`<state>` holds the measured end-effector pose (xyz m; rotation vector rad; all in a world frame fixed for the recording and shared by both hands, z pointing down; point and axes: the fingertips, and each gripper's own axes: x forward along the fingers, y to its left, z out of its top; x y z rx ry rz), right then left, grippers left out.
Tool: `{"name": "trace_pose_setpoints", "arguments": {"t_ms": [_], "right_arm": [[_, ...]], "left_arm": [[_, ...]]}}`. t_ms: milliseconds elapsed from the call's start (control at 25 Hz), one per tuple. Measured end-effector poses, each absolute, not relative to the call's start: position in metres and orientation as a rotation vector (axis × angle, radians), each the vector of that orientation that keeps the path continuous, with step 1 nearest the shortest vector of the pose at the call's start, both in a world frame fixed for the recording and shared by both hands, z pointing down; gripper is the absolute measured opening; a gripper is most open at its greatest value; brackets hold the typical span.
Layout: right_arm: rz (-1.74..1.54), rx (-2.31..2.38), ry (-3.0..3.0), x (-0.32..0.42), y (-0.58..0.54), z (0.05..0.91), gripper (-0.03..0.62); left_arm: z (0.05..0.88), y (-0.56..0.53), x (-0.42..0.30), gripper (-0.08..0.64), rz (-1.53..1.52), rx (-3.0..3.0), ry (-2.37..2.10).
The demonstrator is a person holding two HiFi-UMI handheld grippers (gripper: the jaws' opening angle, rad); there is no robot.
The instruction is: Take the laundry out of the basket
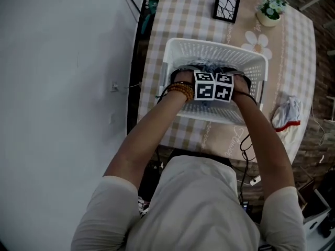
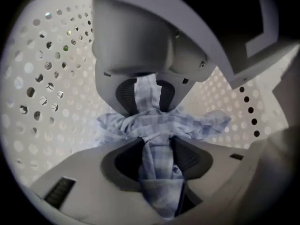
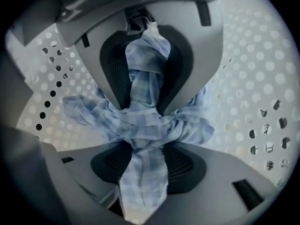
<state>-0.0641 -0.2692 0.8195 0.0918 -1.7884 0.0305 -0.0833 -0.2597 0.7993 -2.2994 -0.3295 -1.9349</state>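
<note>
Counts: two tongs, two marker cubes (image 1: 213, 86), one basket (image 1: 209, 48), one white bundle (image 1: 287, 114), one framed picture (image 1: 226, 7) and one flower pot (image 1: 269, 12). Blue checked cloth (image 3: 187, 125) showed in both gripper views, and it could not be told whether it was one piece or two.
Arms: both reached down side by side into the basket, with a bead bracelet (image 1: 180, 90) on the left wrist.
Marker cubes: they sat close together over the basket's near half.
Left tongs (image 2: 152, 125): the jaws stood partly apart and clamped a strip of the checked cloth. The strip ran across both pads, and the rest bunched just past the tips.
Right tongs (image 3: 143, 125): the jaws stood partly apart in the same way, gripping a twisted strip of the cloth, with folds spreading beyond the tips.
Basket: it was white and perforated and stood on the surface (image 1: 183, 9). It held the cloth and both tongs, low between its holed walls.
Surface: it was covered by a checked tablecloth.
White bundle: it lay right of the basket near the surface's edge and had a red strip.
Far end: the framed picture stood upright beyond the basket, with the flower pot to its right.
</note>
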Motion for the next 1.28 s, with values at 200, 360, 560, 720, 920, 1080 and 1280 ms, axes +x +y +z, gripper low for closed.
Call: {"name": "trace_pose_setpoints", "arguments": {"t_ms": [200,360,560,720,920,1080,1280], "right_arm": [[0.042,0.106,-1.814,-0.064,-0.267,0.820,0.221],[0.035,0.125,-1.823,-0.067,-0.266,0.819,0.139],[0.063,0.133,-1.853,-0.068,-0.270,0.803,0.060],[0.077,0.208,-1.897,-0.068,-0.280,0.775,0.057],[0.046,0.287,-1.927,-0.067,-0.287,0.729,0.057],[-0.018,0.326,-1.931,-0.066,-0.292,0.687,0.055],[-0.085,0.376,-1.942,-0.063,-0.297,0.628,0.057]], "left_arm": [[0.802,-0.257,-0.081,0.221,-1.941,-2.311,-0.342],[0.799,-0.256,-0.082,0.152,-1.957,-2.363,-0.297],[0.781,-0.261,-0.083,0.097,-2.011,-2.406,-0.233],[0.755,-0.266,-0.081,0.092,-2.029,-2.449,-0.161],[0.714,-0.270,-0.078,0.091,-2.014,-2.447,-0.067],[0.675,-0.274,-0.078,0.091,-1.984,-2.408,-0.008],[0.620,-0.279,-0.075,0.091,-1.931,-2.381,0.060]]}}
